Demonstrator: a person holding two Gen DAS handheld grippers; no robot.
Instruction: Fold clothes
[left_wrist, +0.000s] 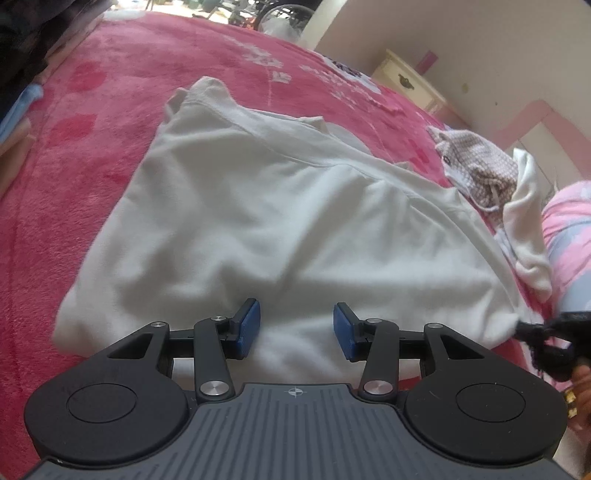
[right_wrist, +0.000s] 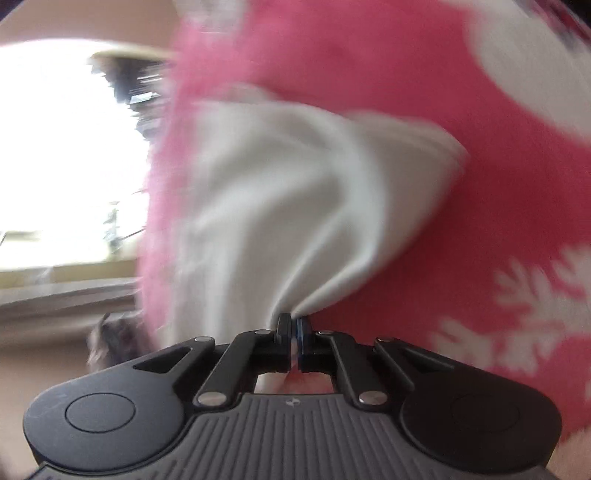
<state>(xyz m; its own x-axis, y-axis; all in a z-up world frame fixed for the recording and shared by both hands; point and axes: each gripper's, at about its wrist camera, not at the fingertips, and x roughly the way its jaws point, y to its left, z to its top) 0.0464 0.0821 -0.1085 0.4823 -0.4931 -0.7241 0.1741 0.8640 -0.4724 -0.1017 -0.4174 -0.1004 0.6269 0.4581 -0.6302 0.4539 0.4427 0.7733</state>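
Right hand-held gripper (right_wrist: 294, 325) pinching white garment (right_wrist: 280, 206), seemingly lifted; left hand-held gripper (left_wrist: 296, 326) spread above it.

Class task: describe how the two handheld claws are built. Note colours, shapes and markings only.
Both match. The left claw has blue rectangular pads on black linkage arms with silver pivot screws, round black housings either side, and a grey ribbed base bearing a small crosshair mark. The right claw looks the same.

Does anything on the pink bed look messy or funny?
Yes. A checked cloth lies crumpled in a heap at the bed's right edge, beside the white shirt. The shirt's corner is bunched where the right gripper pinches it. Nothing looks torn or spilled.
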